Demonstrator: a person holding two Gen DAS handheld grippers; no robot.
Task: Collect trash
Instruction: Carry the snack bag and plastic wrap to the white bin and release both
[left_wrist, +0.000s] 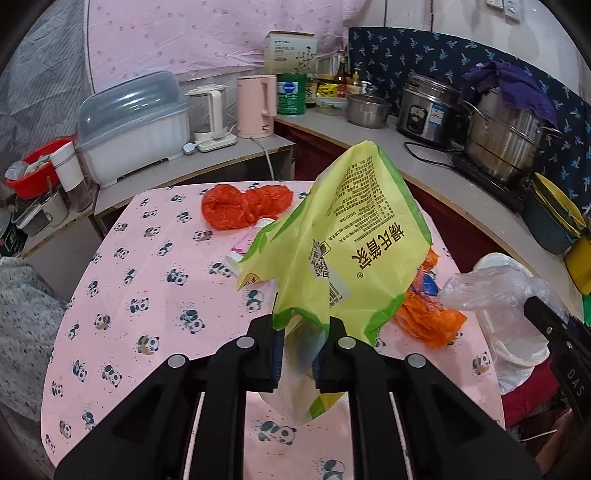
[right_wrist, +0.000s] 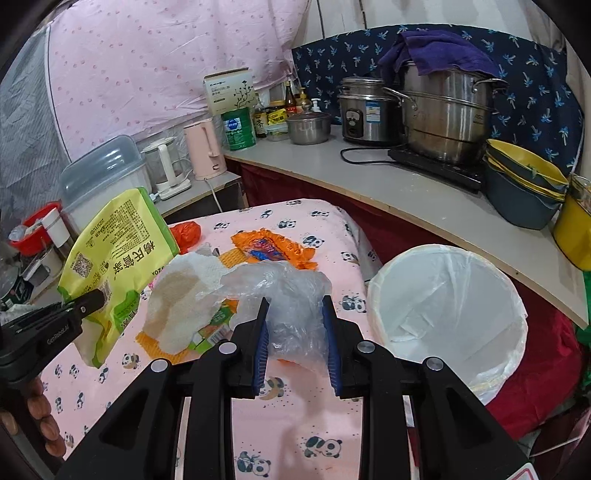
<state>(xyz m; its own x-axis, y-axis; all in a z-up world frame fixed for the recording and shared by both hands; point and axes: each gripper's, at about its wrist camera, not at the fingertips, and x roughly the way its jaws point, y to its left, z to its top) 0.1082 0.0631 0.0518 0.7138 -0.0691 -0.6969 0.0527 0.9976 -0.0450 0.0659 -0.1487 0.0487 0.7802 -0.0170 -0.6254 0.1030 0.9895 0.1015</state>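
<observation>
My left gripper is shut on a yellow-green snack bag and holds it above the pink panda tablecloth. It also shows in the right wrist view at the left. My right gripper is shut on a crumpled clear plastic bag, held above the table. A stained white paper towel, an orange wrapper and a red plastic bag lie on the table. A white bin with a liner stands right of the table.
A counter behind the table carries steel pots, a rice cooker, a pink kettle, a green tin and bottles. A lidded dish rack and a red basin stand at the left. Stacked bowls sit at the right.
</observation>
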